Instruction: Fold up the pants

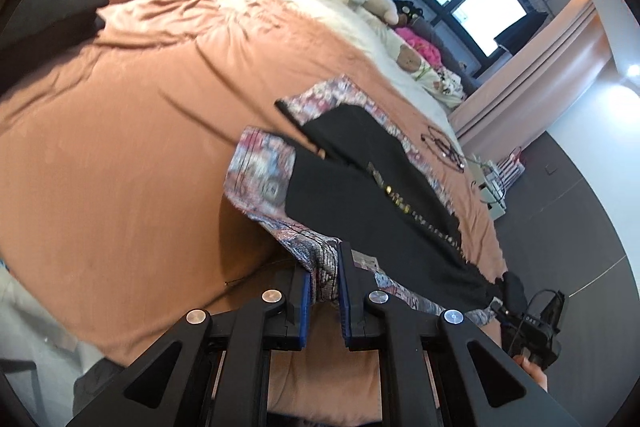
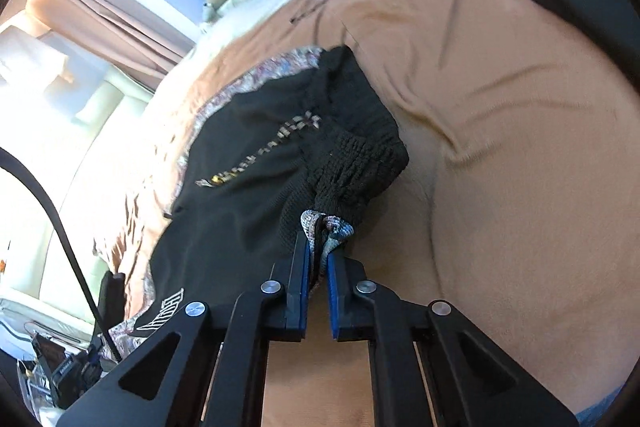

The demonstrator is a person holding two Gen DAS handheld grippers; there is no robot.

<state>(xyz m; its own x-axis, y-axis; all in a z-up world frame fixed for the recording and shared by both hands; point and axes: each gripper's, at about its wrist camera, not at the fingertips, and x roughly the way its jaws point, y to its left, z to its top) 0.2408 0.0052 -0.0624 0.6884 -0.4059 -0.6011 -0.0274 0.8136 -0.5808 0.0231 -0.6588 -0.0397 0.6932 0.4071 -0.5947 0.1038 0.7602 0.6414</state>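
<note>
On the peach bed cover [image 1: 120, 155], toward two o'clock from the left gripper [image 1: 324, 283], lie the pants [image 1: 360, 167]: black cloth panels over a patterned pink-and-blue fabric, draped soft and rumpled, one end raised off the bed. Clenched on a patterned edge of them at six o'clock in the left view; blue pads pressing the cloth on both sides. Same with the right gripper [image 2: 318, 259], closed on a bunched corner where patterned fabric meets a black knitted band, just above six o'clock in its own view. Light, limp and floppy by the look of it, likely to sag and slide between the two holds, so best taken at hems or the waistband with both layers pinched together; the gold-lettered print [image 2: 260, 147] probably a little stiffer than the rest. Counted: one pair of pants, two grippers, both gripping it. Also one other dark garment [image 1: 52, 15] at ten o'clock, well apart, and one tangle of thin cord [image 1: 444, 147] near three o'clock.
</note>
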